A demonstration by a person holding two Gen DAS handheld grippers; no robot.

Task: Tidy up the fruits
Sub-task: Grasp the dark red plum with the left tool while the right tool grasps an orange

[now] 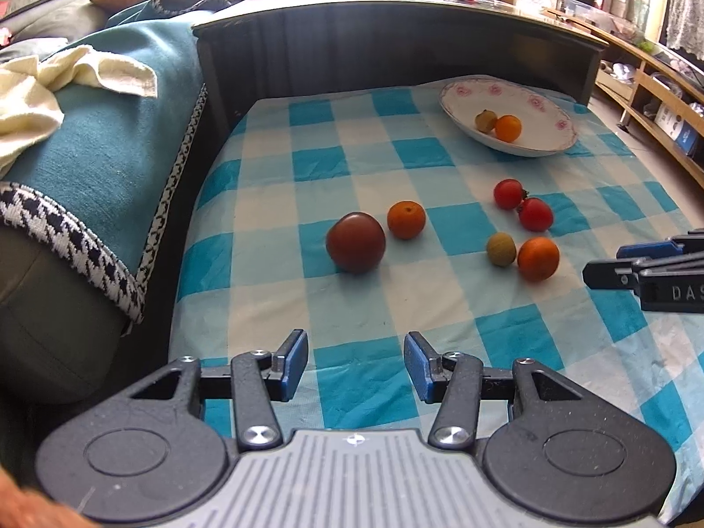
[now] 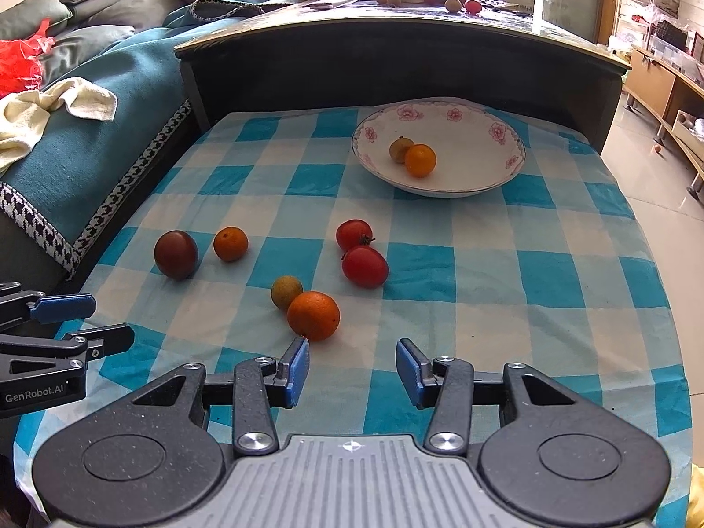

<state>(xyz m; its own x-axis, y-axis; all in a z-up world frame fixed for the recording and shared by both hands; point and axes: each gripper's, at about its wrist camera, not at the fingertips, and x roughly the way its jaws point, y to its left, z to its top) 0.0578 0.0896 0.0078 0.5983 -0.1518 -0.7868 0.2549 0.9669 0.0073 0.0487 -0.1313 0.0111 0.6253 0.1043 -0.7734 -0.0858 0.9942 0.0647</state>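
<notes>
A white floral bowl at the back of the checked cloth holds a small green-brown fruit and an orange. Loose on the cloth lie a dark red plum, a small orange, two red tomatoes, a green-brown fruit and a larger orange. My right gripper is open and empty, just short of the larger orange. My left gripper is open and empty, short of the plum.
A blue-and-white checked cloth covers the low table. A dark raised table wall stands behind the bowl. A sofa with a teal blanket and cream towel runs along the left. Wooden shelves stand at the right.
</notes>
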